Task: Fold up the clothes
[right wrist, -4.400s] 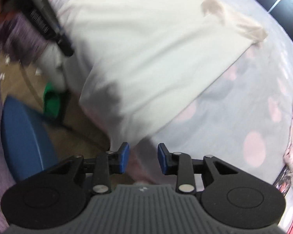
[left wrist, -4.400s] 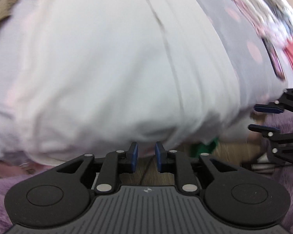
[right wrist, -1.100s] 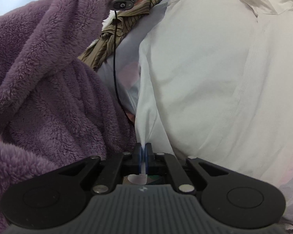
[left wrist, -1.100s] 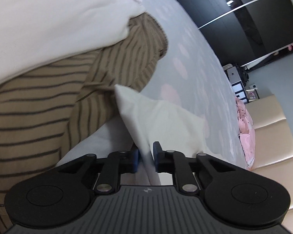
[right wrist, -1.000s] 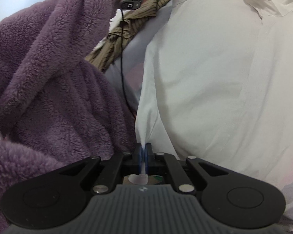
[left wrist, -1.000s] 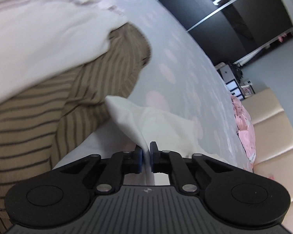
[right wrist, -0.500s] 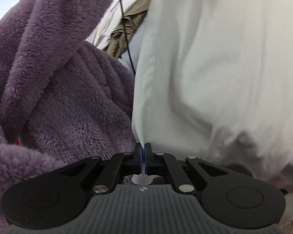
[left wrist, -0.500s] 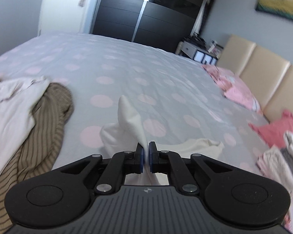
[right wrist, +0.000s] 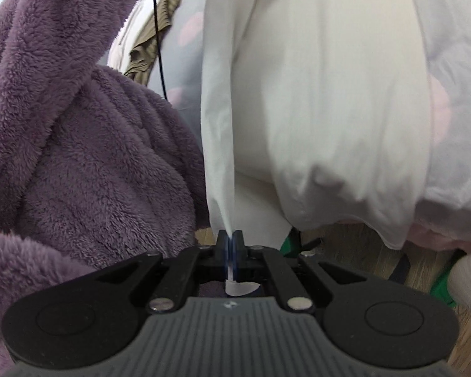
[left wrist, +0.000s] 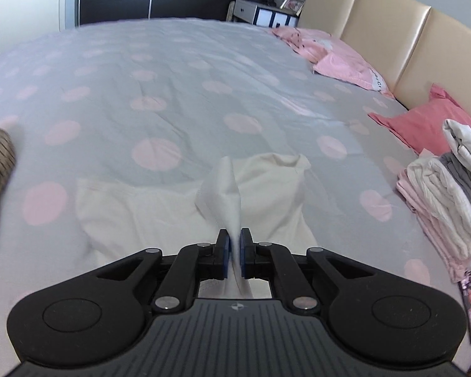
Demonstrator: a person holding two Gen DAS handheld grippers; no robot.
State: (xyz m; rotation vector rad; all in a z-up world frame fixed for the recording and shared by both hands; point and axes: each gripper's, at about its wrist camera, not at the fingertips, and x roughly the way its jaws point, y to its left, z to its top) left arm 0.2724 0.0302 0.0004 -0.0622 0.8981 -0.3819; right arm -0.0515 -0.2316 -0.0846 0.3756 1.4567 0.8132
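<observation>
Grey pink-dotted bedspread (left wrist: 179, 72), beige headboard (left wrist: 392, 28) right, folded stack (left wrist: 439, 194) near right, left gripper (left wrist: 234, 246) and right gripper (right wrist: 233, 242) both pinching white garment (left wrist: 267, 182).

The left hand-held gripper (left wrist: 234, 246) pinches a fold of cream garment (left wrist: 267, 182) lying on the polka-dot bed (left wrist: 172, 72); folded clothes (left wrist: 439, 198) are stacked at right.

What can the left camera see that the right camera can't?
Only the left view shows the padded headboard, pink pillows and a stack of folded clothes on the dotted bedspread. Only the right view shows the fuzzy purple sleeve and the wooden floor. Both show a white garment pinched by a shut gripper: the left gripper and the right gripper.
</observation>
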